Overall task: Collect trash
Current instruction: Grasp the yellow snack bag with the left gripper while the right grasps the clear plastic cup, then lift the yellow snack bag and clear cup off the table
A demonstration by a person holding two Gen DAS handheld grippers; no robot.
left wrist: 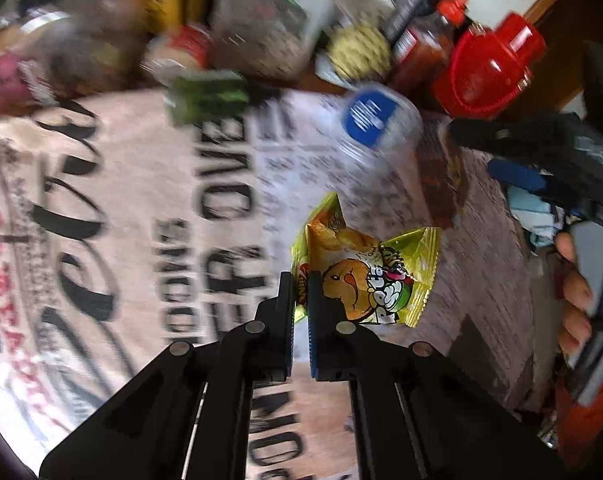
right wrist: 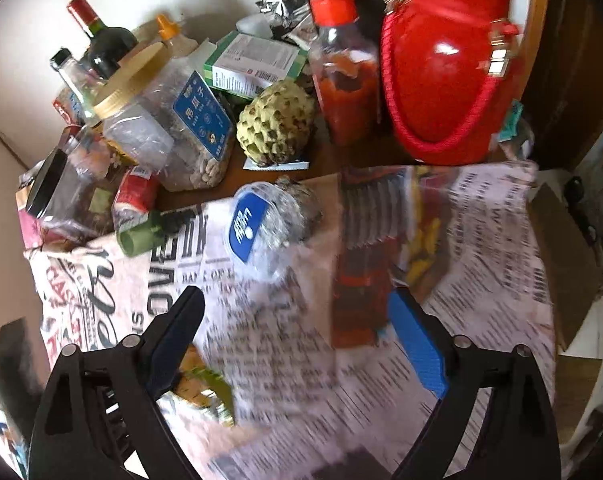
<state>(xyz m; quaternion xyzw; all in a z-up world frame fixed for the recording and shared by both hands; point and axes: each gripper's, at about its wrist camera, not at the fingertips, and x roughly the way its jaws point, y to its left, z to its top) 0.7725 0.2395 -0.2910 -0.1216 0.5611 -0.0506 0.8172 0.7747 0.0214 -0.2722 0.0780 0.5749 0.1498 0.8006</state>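
Left tongs (left wrist: pixel 300 280) pinched nearly closed on one edge of a yellow snack wrapper (left wrist: pixel 371 276), lying on the newsprint cloth (left wrist: pixel 141 200) over the desk (right wrist: pixel 333 156). Beyond the wrapper, a crushed clear bottle (left wrist: pixel 375 128) with blue label, also on the cloth. Farther right, right tongs (right wrist: pixel 297 320) spread wide, nothing between the fingers, hovering above the cloth short of the bottle. At the back, a jar (right wrist: pixel 173 128), custard apple (right wrist: pixel 277 124), sauce bottle (right wrist: pixel 347 76) and red bag (right wrist: pixel 445 64).

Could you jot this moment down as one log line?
left claw: shut on snack wrapper | right claw: open, empty, above crushed bottle | surface: newspaper-print cloth
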